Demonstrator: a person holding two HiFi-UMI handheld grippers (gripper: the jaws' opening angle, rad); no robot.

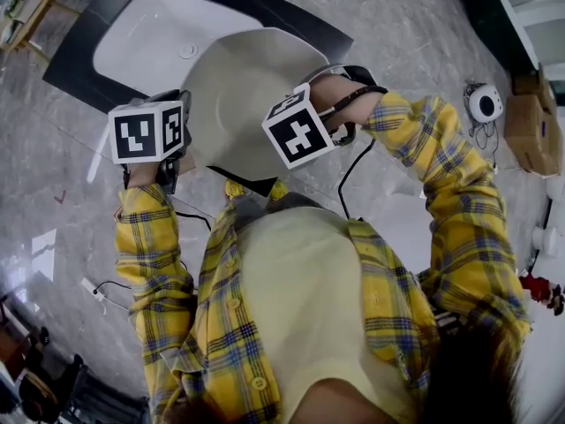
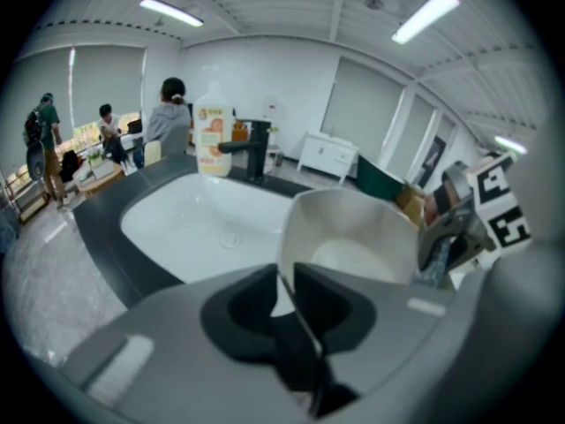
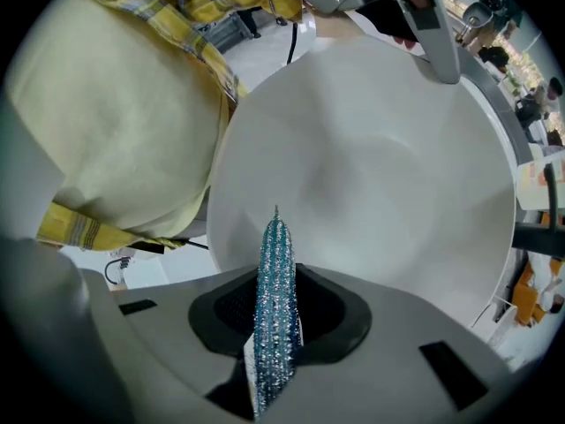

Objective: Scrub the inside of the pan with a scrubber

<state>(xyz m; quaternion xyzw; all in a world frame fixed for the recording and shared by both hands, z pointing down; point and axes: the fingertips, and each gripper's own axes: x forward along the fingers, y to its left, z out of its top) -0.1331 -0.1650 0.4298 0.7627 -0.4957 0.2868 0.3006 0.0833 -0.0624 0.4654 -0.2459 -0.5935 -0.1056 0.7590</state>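
The cream-white pan (image 1: 238, 95) is held tilted over the sink, in front of the person's chest. My left gripper (image 2: 284, 294) is shut on the pan's thin rim (image 2: 281, 276), which runs between its dark pads. In the head view the left gripper (image 1: 163, 144) sits at the pan's left edge, under its marker cube. My right gripper (image 3: 275, 316) is shut on a glittery blue scrubber (image 3: 274, 290) that stands up between the pads, its tip pointing at the pan's smooth inside (image 3: 380, 166). The right gripper (image 1: 322, 117) hovers at the pan's right side.
A white sink (image 1: 150, 42) set in a dark counter (image 1: 75, 51) lies beyond the pan, with a black faucet (image 2: 252, 148) and a pale bottle (image 2: 212, 140) behind it. Several people stand far left. A cardboard box (image 1: 534, 122) and a round white device (image 1: 484, 102) are on the floor at right.
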